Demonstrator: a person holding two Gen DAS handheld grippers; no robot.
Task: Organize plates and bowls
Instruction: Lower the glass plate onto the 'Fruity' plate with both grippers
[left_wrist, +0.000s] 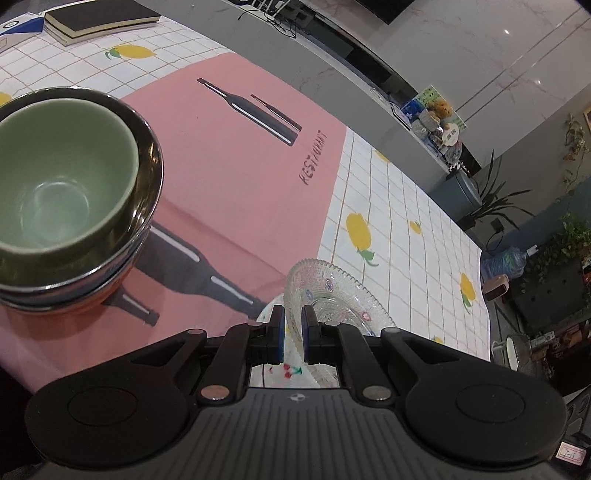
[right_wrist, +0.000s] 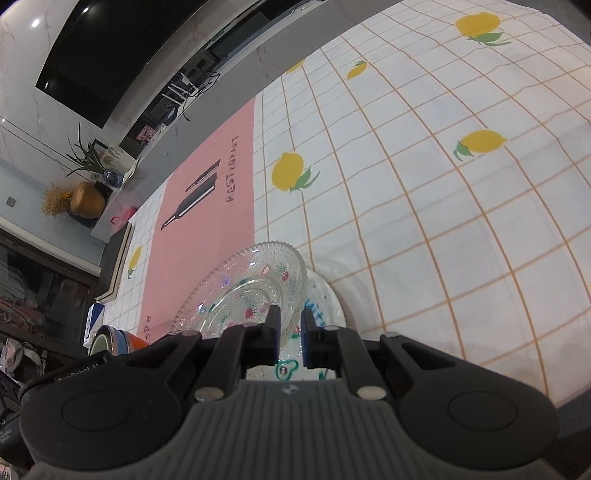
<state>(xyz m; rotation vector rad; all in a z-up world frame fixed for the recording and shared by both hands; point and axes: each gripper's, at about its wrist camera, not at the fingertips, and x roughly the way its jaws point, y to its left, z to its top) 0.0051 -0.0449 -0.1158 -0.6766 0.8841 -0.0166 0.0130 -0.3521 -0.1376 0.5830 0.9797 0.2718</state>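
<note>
Both hand-held grippers are clamped on the rim of one glass plate (left_wrist: 325, 295), so the step in hand looks like carrying it, between two hands, toward a resting place. The left hand-held gripper (left_wrist: 293, 325) pinches the rim with its jaws nearly together. The right hand-held gripper (right_wrist: 290, 326) does the same on another part of the rim, so neither is free.

In the right wrist view the glass plate sits tilted, directly over a white plate (right_wrist: 325, 299) with coloured markings that lies on the desk (right_wrist: 443, 184). Whether the two touch cannot be told.

A stack of bowls, a green bowl (left_wrist: 62, 184) nested on top, stands at ten o'clock from the left hand-held gripper, on the pink placemat (left_wrist: 240, 166).

Next, I judge, the glass plate must be levelled and lowered squarely onto the white plate, both hands together, before either grip lets go. Glass on ceramic calls for a gentle touch.

Both hand-held grippers point steeply downward at the desk.
</note>
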